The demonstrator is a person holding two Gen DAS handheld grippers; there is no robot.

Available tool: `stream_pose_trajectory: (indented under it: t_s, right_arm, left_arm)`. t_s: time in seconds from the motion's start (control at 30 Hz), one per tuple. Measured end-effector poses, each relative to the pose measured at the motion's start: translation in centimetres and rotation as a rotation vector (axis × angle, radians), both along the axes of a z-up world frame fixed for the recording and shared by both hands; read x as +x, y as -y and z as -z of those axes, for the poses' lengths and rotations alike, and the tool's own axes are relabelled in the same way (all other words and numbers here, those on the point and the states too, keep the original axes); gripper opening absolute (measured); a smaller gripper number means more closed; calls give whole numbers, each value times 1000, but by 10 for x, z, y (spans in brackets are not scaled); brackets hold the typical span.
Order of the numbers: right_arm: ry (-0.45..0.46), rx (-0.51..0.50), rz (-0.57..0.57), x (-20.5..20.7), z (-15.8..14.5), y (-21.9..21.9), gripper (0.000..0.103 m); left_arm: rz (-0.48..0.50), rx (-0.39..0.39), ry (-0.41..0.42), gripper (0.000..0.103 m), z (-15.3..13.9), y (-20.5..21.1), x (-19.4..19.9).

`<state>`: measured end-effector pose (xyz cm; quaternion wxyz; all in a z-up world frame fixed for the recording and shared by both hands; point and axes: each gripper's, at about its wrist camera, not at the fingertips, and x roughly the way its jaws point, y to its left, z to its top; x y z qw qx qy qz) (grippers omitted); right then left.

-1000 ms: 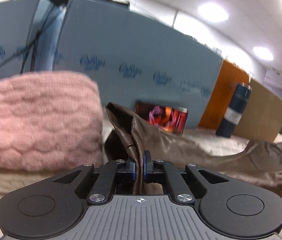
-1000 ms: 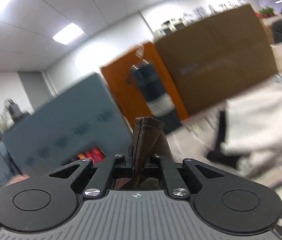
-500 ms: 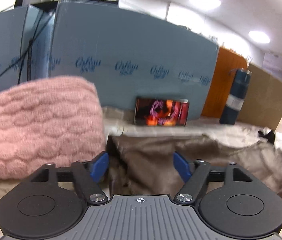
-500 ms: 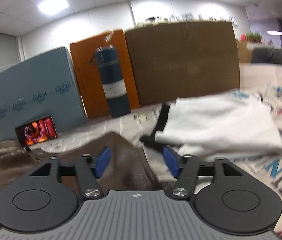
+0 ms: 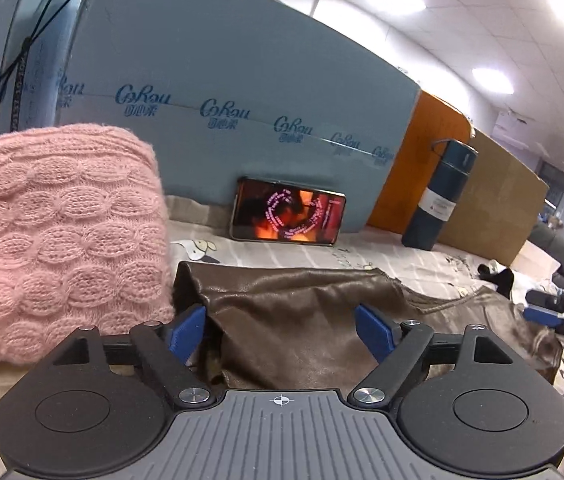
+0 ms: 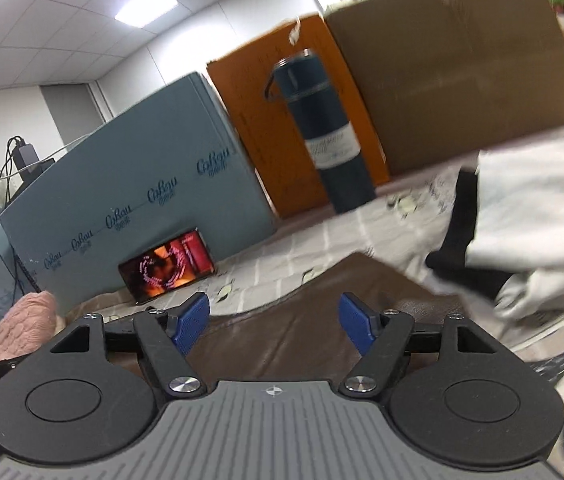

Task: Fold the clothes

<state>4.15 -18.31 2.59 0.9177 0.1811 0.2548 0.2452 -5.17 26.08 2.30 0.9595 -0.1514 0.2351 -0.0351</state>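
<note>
Both pairs of fingers are spreading apart, gripping nothing: left gripper (image 5: 280, 326) over the brown garment's (image 5: 301, 320) bunched end beside the pink sweater (image 5: 58, 232), right gripper (image 6: 274, 320) over its far end. Garment lies crosswise on the bench between them.

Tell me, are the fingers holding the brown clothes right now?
No. Both the left gripper and right gripper are opening, and the brown garment lies loose under them.
</note>
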Motion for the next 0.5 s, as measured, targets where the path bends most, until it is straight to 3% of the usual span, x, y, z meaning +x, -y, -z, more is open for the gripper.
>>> stream_pose_trajectory:
  t_s: [0.2,0.4,0.43,0.47,0.5]
  right_arm:
    - [-65,59,4,8,16,2,71]
    - [-88,93,1,12,25,1,73]
    - [-91,95,0,12,26,1,73]
    - [-93,96,0,13,27,1,73]
    - [-95,98,-1,13,27,2,73]
  left_arm:
    - [-6,-60,-49,84,14,-6,27]
    - [17,-107,-9,81,18,-3,39]
    - [12,-99,-4,70,18,-2,40]
    - [3,-69,-10,45,18,0,42]
    - [-1,-29,-21,34,18,3,43]
